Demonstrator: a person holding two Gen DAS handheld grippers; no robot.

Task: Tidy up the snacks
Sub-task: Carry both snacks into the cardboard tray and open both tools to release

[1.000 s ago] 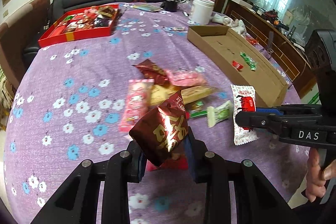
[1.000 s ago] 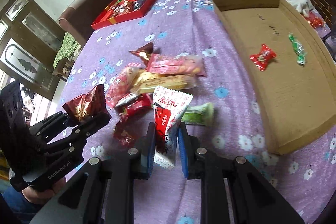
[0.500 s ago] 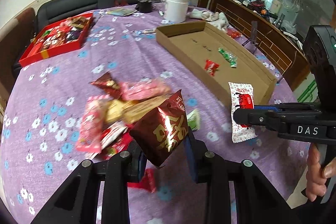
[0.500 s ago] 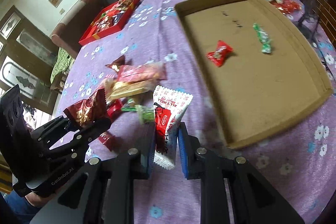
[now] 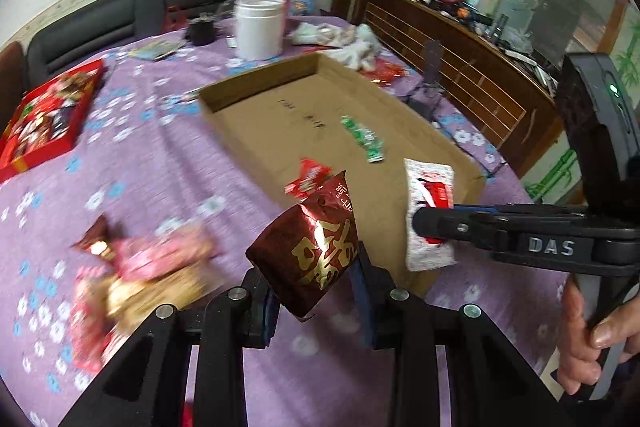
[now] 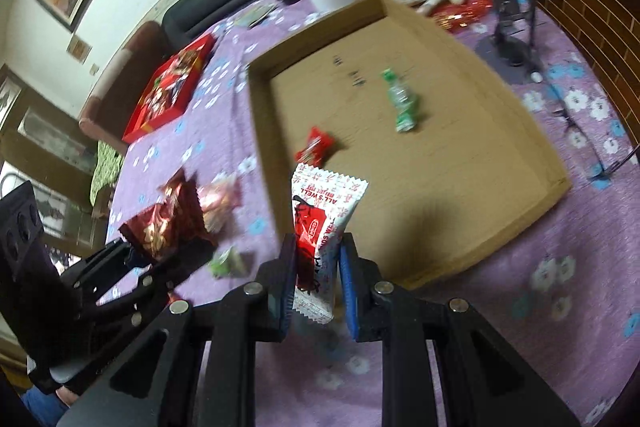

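- Across the left wrist view, the left gripper (image 5: pixel 316 283) pinches a dark red foil snack bag (image 5: pixel 310 255) with gold characters, at 6 o'clock of the frame.
- At 3 o'clock the right gripper (image 5: pixel 430 223), gripped by a hand (image 5: pixel 592 327), clamps a white and red snack packet (image 5: pixel 428 215) over the near corner of the cardboard tray (image 5: pixel 256 103).
- Inside the tray lie a small red candy (image 5: pixel 308 179) and a green candy (image 5: pixel 362 137).
- At 8 o'clock a blurred pile of loose snacks (image 5: pixel 132 271) rests on the purple floral tablecloth (image 5: pixel 160 167); a red gift box (image 5: pixel 44 119) sits at 9 o'clock, a white jar (image 5: pixel 260 27) at 12 o'clock.
- From the right wrist view, the right gripper (image 6: pixel 316 279) is pressed on the white and red snack packet (image 6: pixel 322 227), which stands upright at 6 o'clock over the tray's near-left wall.
- The cardboard tray (image 6: pixel 520 195) fills the centre, with the small red candy (image 6: pixel 316 147) and green candy (image 6: pixel 402 103) on its floor.
- At 8 o'clock the left gripper (image 6: pixel 160 253) holds the dark red foil snack bag (image 6: pixel 164 227) above the tablecloth, beside the tray.
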